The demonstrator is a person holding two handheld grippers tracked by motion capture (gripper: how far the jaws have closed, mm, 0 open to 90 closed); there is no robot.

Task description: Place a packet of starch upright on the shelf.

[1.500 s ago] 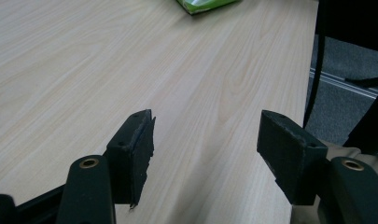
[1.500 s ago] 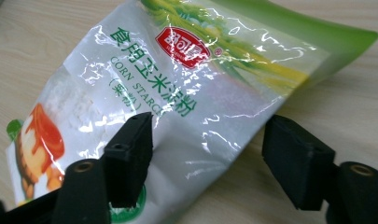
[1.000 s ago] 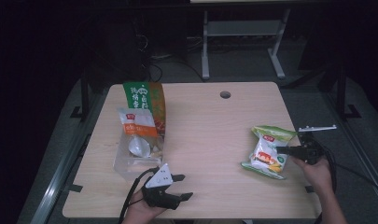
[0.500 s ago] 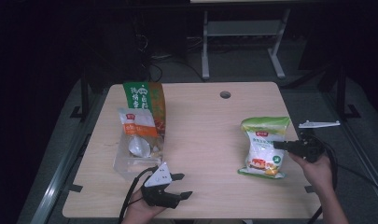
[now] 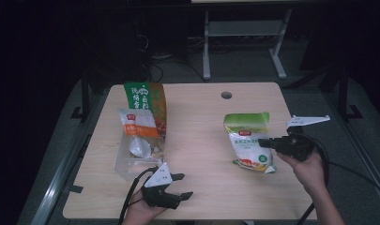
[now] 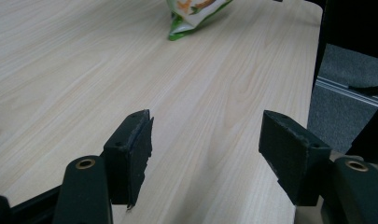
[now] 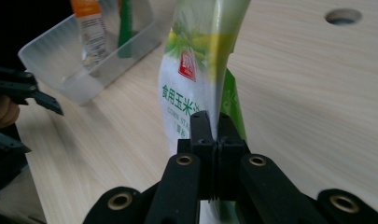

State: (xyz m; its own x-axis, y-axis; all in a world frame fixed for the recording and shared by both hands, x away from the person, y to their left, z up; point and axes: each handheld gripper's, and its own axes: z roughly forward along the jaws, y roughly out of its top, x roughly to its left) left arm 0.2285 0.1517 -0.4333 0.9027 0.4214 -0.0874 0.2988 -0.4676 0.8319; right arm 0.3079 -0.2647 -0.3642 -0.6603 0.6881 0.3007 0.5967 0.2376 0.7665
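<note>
A white and green starch bag (image 5: 249, 140) hangs upright over the table's right half, pinched by its side edge in my right gripper (image 5: 265, 144), which is shut on it. In the right gripper view the bag (image 7: 196, 79) rises from between the closed jaws of my right gripper (image 7: 213, 126). My left gripper (image 5: 183, 186) rests at the table's front edge, left of centre, jaws open and empty. In the left gripper view the left gripper (image 6: 205, 149) has bare wood between its jaws, and the bag's bottom corner (image 6: 191, 14) shows far ahead.
A clear plastic bin (image 5: 138, 147) on the left holds an orange-labelled packet (image 5: 138, 125) and a tall green and orange bag (image 5: 148, 101). A cable hole (image 5: 226, 95) sits near the table's (image 5: 201, 197) far edge. The table's right edge drops off beside my right hand.
My right gripper has lifted the starch bag off the table and swung it upright, moving up and a little leftward. The left gripper has stayed where it was.
</note>
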